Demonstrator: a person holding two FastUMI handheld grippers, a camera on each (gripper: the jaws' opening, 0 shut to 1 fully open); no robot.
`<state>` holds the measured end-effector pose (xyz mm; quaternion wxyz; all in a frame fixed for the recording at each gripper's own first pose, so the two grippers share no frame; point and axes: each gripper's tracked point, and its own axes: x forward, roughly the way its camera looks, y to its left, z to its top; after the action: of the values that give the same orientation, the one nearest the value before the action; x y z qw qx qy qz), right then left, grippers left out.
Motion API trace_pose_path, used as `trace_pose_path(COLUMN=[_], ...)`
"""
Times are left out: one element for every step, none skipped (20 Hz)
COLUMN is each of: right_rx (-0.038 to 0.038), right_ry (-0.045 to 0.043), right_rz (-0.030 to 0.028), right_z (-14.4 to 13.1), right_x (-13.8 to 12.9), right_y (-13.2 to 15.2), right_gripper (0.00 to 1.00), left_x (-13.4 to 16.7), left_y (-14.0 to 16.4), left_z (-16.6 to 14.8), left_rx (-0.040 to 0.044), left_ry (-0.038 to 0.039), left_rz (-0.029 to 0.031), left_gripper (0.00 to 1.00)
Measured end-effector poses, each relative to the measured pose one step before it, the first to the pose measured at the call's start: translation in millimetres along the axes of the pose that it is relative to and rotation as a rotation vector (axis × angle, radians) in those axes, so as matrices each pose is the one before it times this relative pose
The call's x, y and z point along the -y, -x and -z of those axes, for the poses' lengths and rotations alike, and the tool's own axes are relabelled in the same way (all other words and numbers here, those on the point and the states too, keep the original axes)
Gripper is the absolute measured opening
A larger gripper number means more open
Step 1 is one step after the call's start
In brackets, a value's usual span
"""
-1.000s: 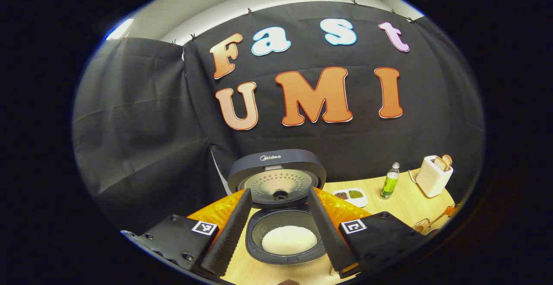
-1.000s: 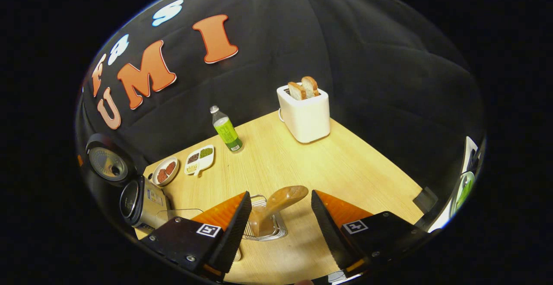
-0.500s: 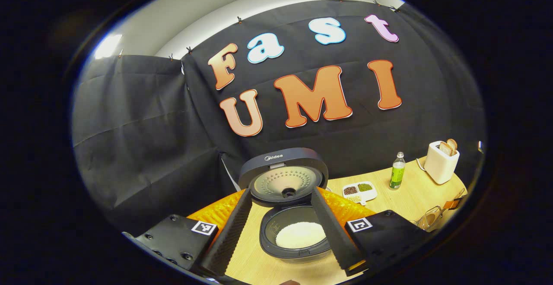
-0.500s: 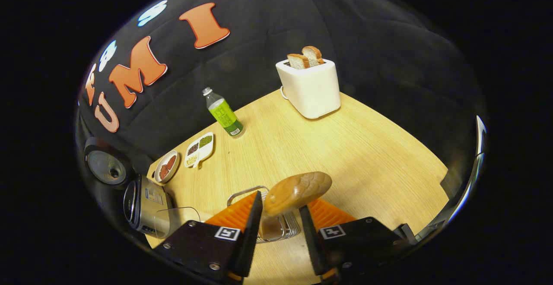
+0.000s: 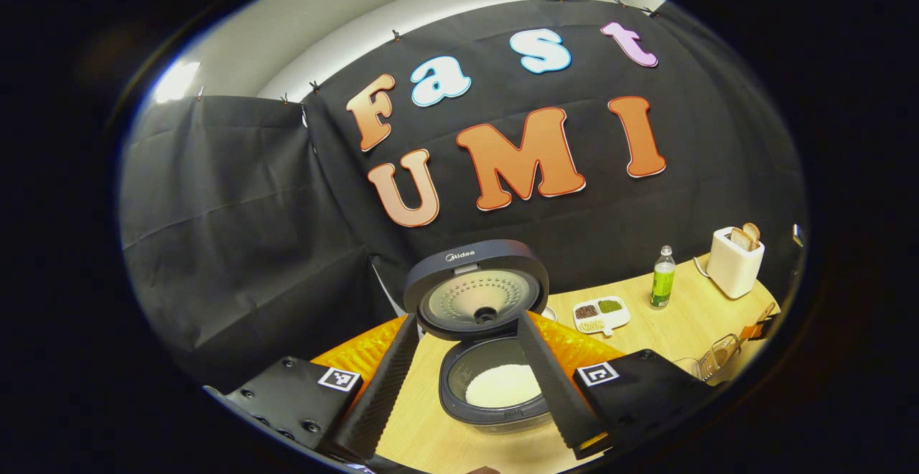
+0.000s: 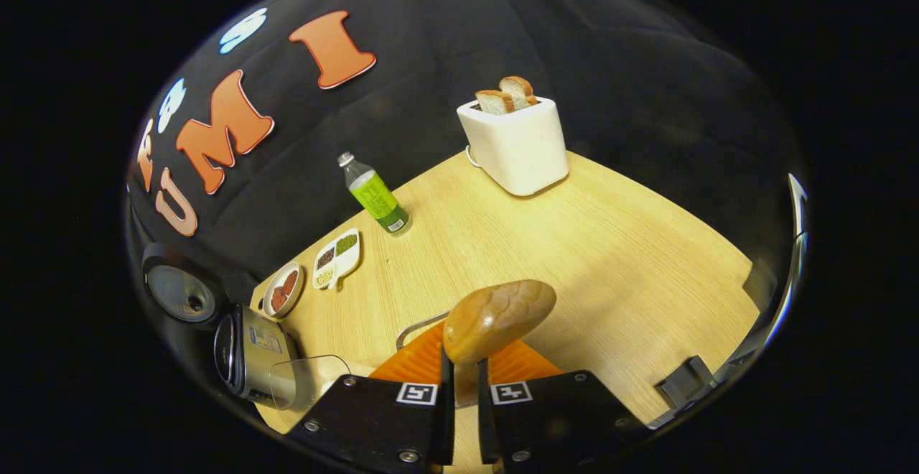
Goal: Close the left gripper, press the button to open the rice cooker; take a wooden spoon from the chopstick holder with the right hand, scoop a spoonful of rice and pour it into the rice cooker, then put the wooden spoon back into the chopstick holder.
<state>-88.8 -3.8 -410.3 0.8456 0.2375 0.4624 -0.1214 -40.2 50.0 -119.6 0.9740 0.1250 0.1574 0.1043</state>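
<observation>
Right gripper view: the right gripper (image 6: 460, 406) has its fingers pressed on the spoon (image 6: 497, 318) handle, bowl end up, above the holder (image 6: 420, 324) near the table (image 6: 610, 258) front. Bare wood lies beyond, up to the toaster (image 6: 515, 145) and bottle (image 6: 373, 195). Left gripper view: the left gripper (image 5: 467, 388) hangs spread wide, empty, before the cooker (image 5: 492, 348), lid raised, rice (image 5: 502, 385) inside; a seed dish (image 5: 601, 313) sits beside it.
</observation>
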Motion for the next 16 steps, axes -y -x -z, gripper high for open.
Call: trace_pose_path(right_rx=[0.00545,0.01711,0.01138,0.01351,0.01588,0.01539,0.02136,0.01879,0.01286,0.00881,0.00476,-0.00130,0.00105,-0.00330,-0.00438,-0.00902], right_ry=[0.00099,-0.00074,-0.00144,-0.00354,-0.00343,0.00222,0.00181,0.00400,0.00547,0.00313,0.00496,0.00601,0.00501,0.00896,0.00616,0.01248], right_rz=[0.01983,0.00513,-0.00400,-0.00682,-0.00430,-0.00312,0.00366,0.00388,-0.00226,-0.00791,-0.01486,-0.01454,-0.01484,-0.01328,-0.01063,-0.01607], right_z=[-2.73,-6.44,-5.83,-6.27,-7.24,-5.79,-7.83,-6.61,-5.09,-3.55,-3.13,0.18,-0.62,2.31,2.71,5.42], right_x=[0.51,-2.25,-4.25,-3.74,-3.91,-3.05,-2.22,-2.25,-3.88,-5.78,-7.73,-7.03,-8.67,-7.45,-8.62,-9.32], right_y=[3.20,5.14,6.12,7.93,7.20,6.10,6.98,6.61,5.56,5.97,5.02,5.37,3.72,3.35,2.41,3.37], right_gripper=[0.12,0.12,0.12,0.12,0.12,0.12,0.12,0.12,0.11,0.12,0.11,0.11,0.11,0.11,0.11,0.11], left_x=[-2.18,-2.27,-1.94,-0.51,-1.79,-1.53,-2.49,-3.57,-2.22,-2.34,-1.90,-1.38,-3.09,-3.65,-4.07,-2.18], left_y=[0.40,-1.03,0.37,-1.11,-0.66,-1.60,-0.92,-1.58,-1.39,-2.15,-1.70,-1.31,-1.01,-2.13,-1.54,-1.41], left_z=[0.26,-1.66,1.54,0.54,0.83,0.95,2.79,2.28,4.68,4.43,4.63,4.52,1.35,2.03,1.76,1.57], left_rx=[0.01088,0.01040,0.00664,0.00767,0.00863,0.00477,0.00062,0.00134,-0.00269,-0.00747,-0.00755,-0.00801,0.00018,0.00111,0.00240,0.00083], left_ry=[-0.00206,-0.00068,0.00187,0.00466,0.00431,0.00176,-0.00086,0.00167,0.00480,0.00992,0.01372,0.01094,0.00713,0.00208,-0.00027,0.00135], left_rz=[-0.00287,-0.00439,-0.00036,0.00058,-0.00007,0.00064,-0.00114,-0.00441,0.00138,-0.00155,0.00286,0.00304,0.00038,0.00019,-0.00320,0.00173], left_gripper=[1.00,0.86,1.00,1.00,1.00,0.87,0.91,0.96,1.00,0.93,0.93,1.00,1.00,0.93,1.00,1.00])
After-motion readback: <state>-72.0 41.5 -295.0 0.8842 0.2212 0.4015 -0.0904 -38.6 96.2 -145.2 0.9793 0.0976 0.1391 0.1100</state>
